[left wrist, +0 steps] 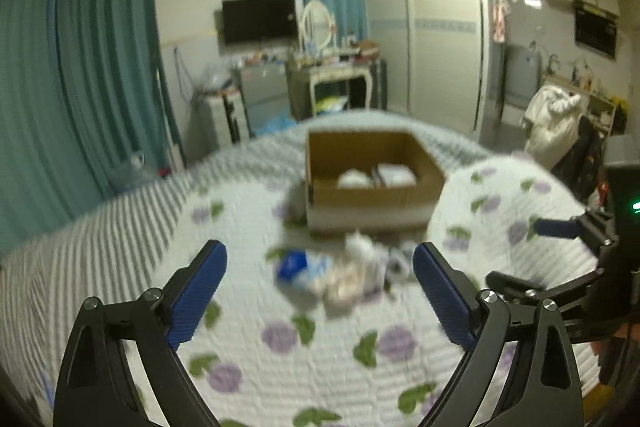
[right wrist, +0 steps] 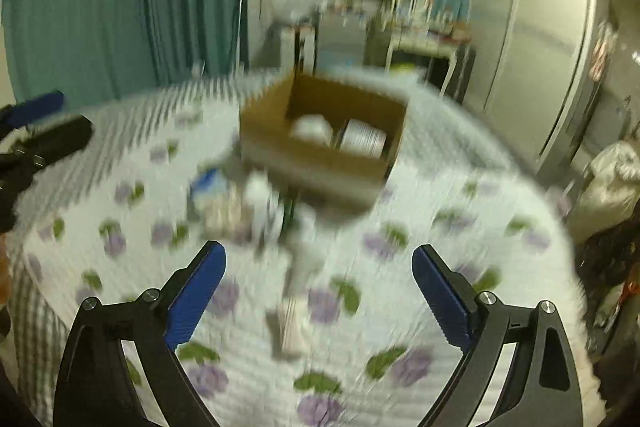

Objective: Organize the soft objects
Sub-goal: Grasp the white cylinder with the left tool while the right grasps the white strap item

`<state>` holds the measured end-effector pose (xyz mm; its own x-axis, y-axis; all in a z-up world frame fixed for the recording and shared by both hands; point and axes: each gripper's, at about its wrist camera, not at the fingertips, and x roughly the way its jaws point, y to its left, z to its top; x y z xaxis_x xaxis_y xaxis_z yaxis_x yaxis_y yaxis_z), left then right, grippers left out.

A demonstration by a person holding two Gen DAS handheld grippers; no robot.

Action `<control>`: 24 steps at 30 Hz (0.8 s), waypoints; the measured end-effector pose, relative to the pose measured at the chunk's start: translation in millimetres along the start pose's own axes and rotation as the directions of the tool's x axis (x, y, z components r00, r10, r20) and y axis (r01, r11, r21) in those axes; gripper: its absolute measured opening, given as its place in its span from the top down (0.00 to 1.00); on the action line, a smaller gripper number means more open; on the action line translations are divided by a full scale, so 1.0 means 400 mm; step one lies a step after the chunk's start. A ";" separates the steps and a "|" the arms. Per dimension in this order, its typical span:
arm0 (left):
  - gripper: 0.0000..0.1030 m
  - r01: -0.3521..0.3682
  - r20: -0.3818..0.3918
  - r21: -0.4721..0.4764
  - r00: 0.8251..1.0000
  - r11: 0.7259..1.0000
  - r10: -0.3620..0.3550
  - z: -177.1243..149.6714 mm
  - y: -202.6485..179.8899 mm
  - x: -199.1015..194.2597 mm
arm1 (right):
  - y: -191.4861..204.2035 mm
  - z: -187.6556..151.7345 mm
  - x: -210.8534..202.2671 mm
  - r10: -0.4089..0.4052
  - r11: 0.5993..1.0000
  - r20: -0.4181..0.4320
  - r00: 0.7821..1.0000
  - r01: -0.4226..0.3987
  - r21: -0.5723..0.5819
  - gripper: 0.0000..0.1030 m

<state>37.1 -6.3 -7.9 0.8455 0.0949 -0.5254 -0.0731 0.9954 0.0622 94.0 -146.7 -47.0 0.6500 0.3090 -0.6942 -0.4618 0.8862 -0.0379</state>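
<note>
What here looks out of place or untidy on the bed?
A loose heap of small soft items lies on the floral quilt, in front of the open brown cardboard box, not inside it. Blur hides what each item is. Nothing looks spilled or damaged.

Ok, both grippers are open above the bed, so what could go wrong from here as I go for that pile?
1. The small soft items lie bunched together before the cardboard box; wide jaws may snag several at once.
2. The floral quilt beneath could get pinched with them.
3. Both views are motion-blurred, and the right gripper sits close beside the left gripper, so they could collide.
</note>
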 end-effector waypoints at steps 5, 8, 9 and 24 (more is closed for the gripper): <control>0.07 -0.010 -0.079 -0.025 0.997 1.000 0.008 -0.122 -0.034 0.090 | 0.003 -0.115 0.130 0.019 1.000 -0.105 0.994 -0.018 0.011 0.21; 0.07 0.005 -0.150 -0.050 0.989 0.999 -0.012 -0.178 -0.047 0.147 | 0.006 -0.162 0.180 0.038 0.999 -0.131 0.991 -0.035 0.026 0.32; 0.07 0.013 -0.171 -0.052 0.985 0.999 -0.021 -0.192 -0.051 0.158 | 0.002 -0.172 0.197 0.044 0.999 -0.146 0.988 -0.040 0.031 0.38; 0.14 0.095 -0.214 -0.058 0.971 0.994 -0.105 -0.159 -0.135 0.173 | -0.055 -0.118 0.136 0.047 0.998 -0.120 0.992 -0.043 0.036 0.76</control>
<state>65.9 -52.5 -101.6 0.7160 -0.0090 -0.6980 -0.0231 0.9991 -0.0366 111.1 -165.6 -117.9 0.5502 0.3067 -0.7767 -0.4674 0.8839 0.0179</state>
